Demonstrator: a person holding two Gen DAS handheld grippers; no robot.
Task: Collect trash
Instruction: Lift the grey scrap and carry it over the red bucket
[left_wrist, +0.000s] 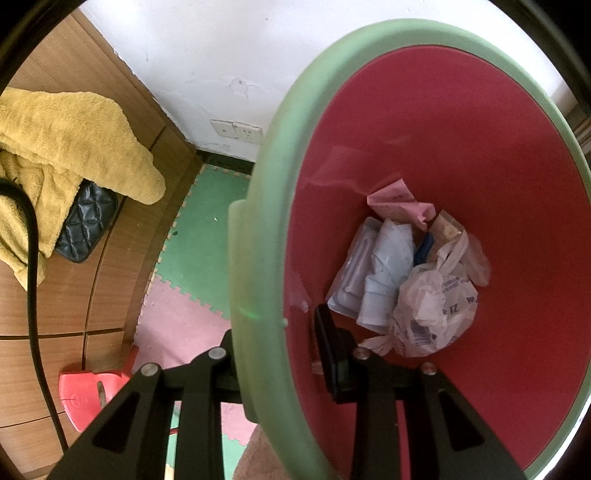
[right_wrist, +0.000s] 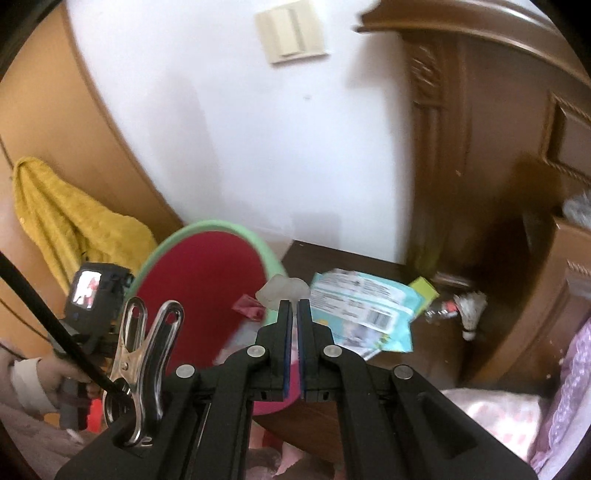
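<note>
A bin (left_wrist: 280, 155) with a green rim and red inside fills the left wrist view. My left gripper (left_wrist: 277, 328) is shut on its rim, one finger outside and one finger (left_wrist: 332, 347) inside. At the bottom lies trash: a knotted plastic bag (left_wrist: 436, 306), pale blue wrappers (left_wrist: 384, 273) and pink paper (left_wrist: 399, 203). In the right wrist view my right gripper (right_wrist: 293, 304) is shut on a small whitish crumpled scrap (right_wrist: 282, 290), held just right of the tilted bin (right_wrist: 199, 266). Behind it a blue wipes pack (right_wrist: 365, 314) lies on a dark bedside table (right_wrist: 428, 354).
A yellow towel (left_wrist: 70, 147) and a black quilted bag (left_wrist: 85, 229) lie on a wooden cabinet at the left. Green and pink foam mats (left_wrist: 199, 251) cover the floor, with a red stool (left_wrist: 92, 391) below. A white shuttlecock (right_wrist: 471, 310) and a green box (right_wrist: 423, 286) sit on the bedside table.
</note>
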